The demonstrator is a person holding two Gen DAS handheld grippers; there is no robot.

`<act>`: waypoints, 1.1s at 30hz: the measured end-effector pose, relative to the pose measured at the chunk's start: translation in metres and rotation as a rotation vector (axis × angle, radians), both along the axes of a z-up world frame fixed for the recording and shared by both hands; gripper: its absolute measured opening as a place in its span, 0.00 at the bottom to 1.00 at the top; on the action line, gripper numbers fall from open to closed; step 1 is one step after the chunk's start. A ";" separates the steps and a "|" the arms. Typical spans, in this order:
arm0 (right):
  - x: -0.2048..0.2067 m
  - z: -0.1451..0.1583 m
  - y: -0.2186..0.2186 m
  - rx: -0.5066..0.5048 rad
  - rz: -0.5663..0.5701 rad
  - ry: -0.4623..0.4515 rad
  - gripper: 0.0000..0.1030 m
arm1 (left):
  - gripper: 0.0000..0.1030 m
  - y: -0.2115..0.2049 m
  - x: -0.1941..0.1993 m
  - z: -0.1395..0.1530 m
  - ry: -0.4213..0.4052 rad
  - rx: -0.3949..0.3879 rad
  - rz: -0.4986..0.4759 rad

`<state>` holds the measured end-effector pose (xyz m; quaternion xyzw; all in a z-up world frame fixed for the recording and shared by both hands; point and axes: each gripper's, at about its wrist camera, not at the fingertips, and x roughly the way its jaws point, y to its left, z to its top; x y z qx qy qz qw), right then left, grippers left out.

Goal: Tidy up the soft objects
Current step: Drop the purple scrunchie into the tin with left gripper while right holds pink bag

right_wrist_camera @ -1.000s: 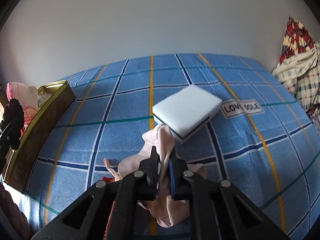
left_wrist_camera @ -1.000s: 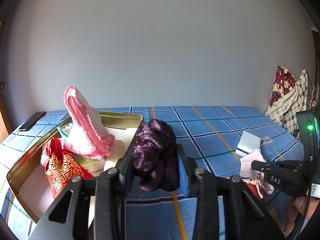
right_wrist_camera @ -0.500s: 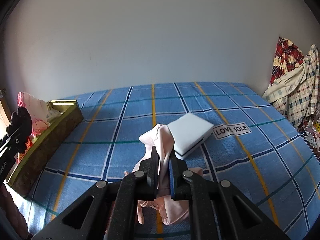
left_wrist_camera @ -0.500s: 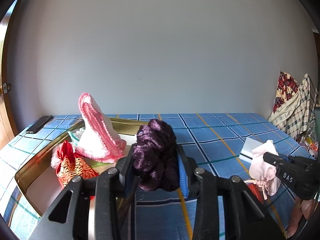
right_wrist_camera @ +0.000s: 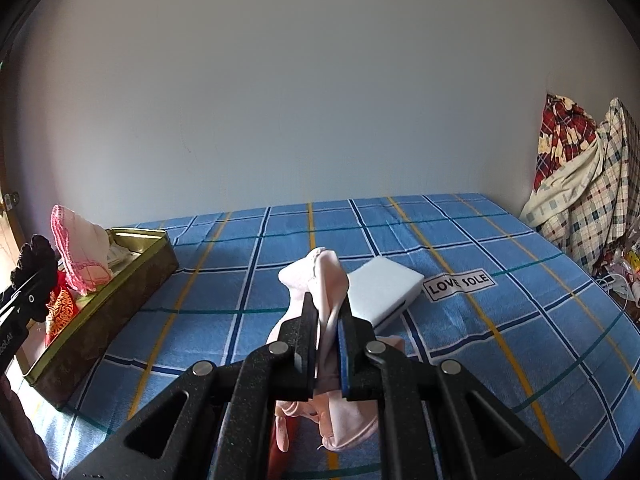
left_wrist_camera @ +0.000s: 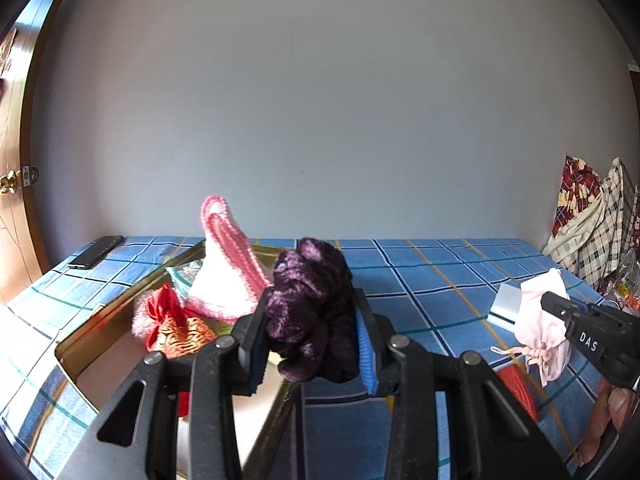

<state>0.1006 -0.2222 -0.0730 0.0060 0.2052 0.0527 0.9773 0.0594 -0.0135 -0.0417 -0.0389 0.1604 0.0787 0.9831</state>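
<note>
1. Left wrist view, change. Over the last second the left claw (left_wrist_camera: 310, 344) has risen: the horizon of the bed (left_wrist_camera: 440, 280) sits lower in frame, and a door knob (left_wrist_camera: 10, 182) has entered at the left edge. The right claw (left_wrist_camera: 560, 312) has lifted the pink pouch (left_wrist_camera: 540, 320) off the sheet.

2. Left wrist view, state. The left claw is clenched on a purple knitted item (left_wrist_camera: 312, 308), which bulges between and above the blue pads. It hangs over the near right corner of the gold tin (left_wrist_camera: 80, 344). Inside the tin lie a pink-and-white knitted piece (left_wrist_camera: 224, 272) and a red-and-gold pouch (left_wrist_camera: 176, 324). A dark phone (left_wrist_camera: 96, 252) rests on the far left of the bed.

3. Right wrist view, change. The pink pouch (right_wrist_camera: 324, 280), earlier slumped on the sheet, now stands clear of it; the white sponge block (right_wrist_camera: 384, 284) behind appears smaller and lower.

4. Right wrist view, state. The right claw (right_wrist_camera: 328, 336) is closed tight on the pouch's fabric, with its drawstring end dangling beneath. The gold tin (right_wrist_camera: 104, 312) lies well apart to the left. A plaid cloth heap (right_wrist_camera: 580, 192) occupies the far right.

5. Meaning. Both soft items appear ready for deposit in the tin; the purple item is nearer, so it probably goes first.
</note>
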 end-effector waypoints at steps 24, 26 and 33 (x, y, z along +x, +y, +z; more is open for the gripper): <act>-0.013 0.005 0.016 -0.029 0.018 -0.077 0.09 | 0.34 0.047 -0.023 0.017 0.003 0.035 0.076; -0.013 0.005 0.017 -0.029 0.018 -0.079 0.09 | 0.34 0.055 -0.023 0.018 0.023 0.036 0.081; -0.014 0.005 0.017 -0.029 0.022 -0.084 0.09 | 0.34 0.088 -0.018 0.014 0.116 0.015 0.106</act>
